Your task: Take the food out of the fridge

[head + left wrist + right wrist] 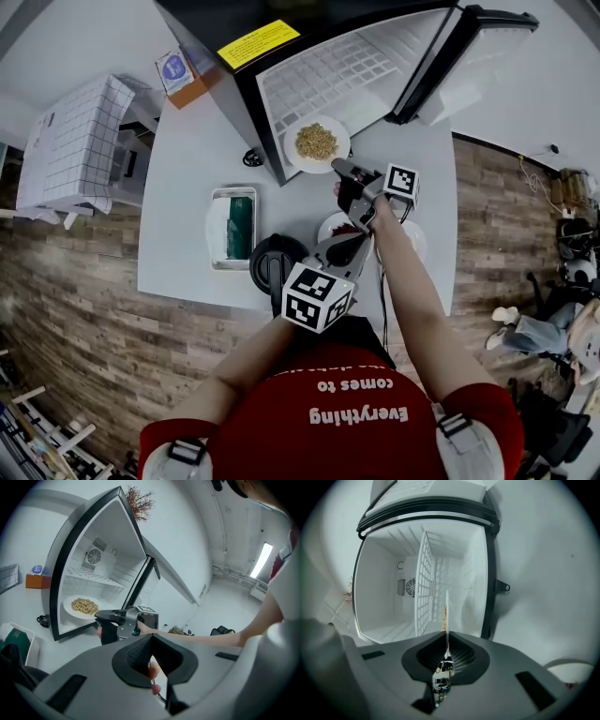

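Note:
A white plate of pale grainy food [317, 142] sits at the mouth of the open fridge [309, 66], which stands on the grey table. My right gripper [337, 165] is shut on the plate's near rim. In the right gripper view the plate [446, 613] runs edge-on between the pads, with the fridge's wire shelf [424, 588] behind it. The left gripper view shows the same plate [84, 605] with the right gripper [101, 617] at its edge. My left gripper [349, 248] hangs back above the table with its jaws [151, 641] shut on nothing.
A white tray with a green packet [233, 225] and a round black object [272, 258] lie on the table [187, 169] to the left. A plate with red food [339, 227] lies under my grippers. The fridge door [441, 56] stands open at the right. An orange box [178, 75] sits at the back left.

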`<state>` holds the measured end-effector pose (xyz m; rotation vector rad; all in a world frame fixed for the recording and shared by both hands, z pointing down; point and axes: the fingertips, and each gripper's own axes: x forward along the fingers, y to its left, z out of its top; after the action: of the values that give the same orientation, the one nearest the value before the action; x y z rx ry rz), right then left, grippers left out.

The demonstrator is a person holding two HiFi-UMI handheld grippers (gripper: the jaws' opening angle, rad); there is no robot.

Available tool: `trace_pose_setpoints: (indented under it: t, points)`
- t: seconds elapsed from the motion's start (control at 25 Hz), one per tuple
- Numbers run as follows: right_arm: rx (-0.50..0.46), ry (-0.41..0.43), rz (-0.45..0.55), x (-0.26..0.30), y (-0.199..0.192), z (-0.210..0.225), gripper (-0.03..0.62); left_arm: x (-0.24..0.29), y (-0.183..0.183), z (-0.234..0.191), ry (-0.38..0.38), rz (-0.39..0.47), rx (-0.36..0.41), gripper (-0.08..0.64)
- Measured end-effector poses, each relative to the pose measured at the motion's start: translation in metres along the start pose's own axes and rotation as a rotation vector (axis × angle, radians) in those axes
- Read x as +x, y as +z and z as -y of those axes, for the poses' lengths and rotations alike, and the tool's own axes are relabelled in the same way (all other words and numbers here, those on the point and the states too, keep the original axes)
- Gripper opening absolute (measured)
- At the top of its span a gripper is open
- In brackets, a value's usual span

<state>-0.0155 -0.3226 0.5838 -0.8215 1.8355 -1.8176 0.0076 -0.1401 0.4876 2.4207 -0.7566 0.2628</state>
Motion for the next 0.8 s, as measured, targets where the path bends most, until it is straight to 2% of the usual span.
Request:
trace_pose_setpoints:
  t: [0.44, 0.8]
  points:
    - [-0.01, 0.057, 0.022, -0.046, -0.016, -0.027, 0.025, -0.009, 0.011, -0.002, 0.029, 0.039, 0.017, 0.002]
    - [0.001, 0.149, 0.064, -0.088, -0.033, -0.055, 0.025, -0.018, 0.017, -0.013, 0.076, 0.057, 0.009, 0.002]
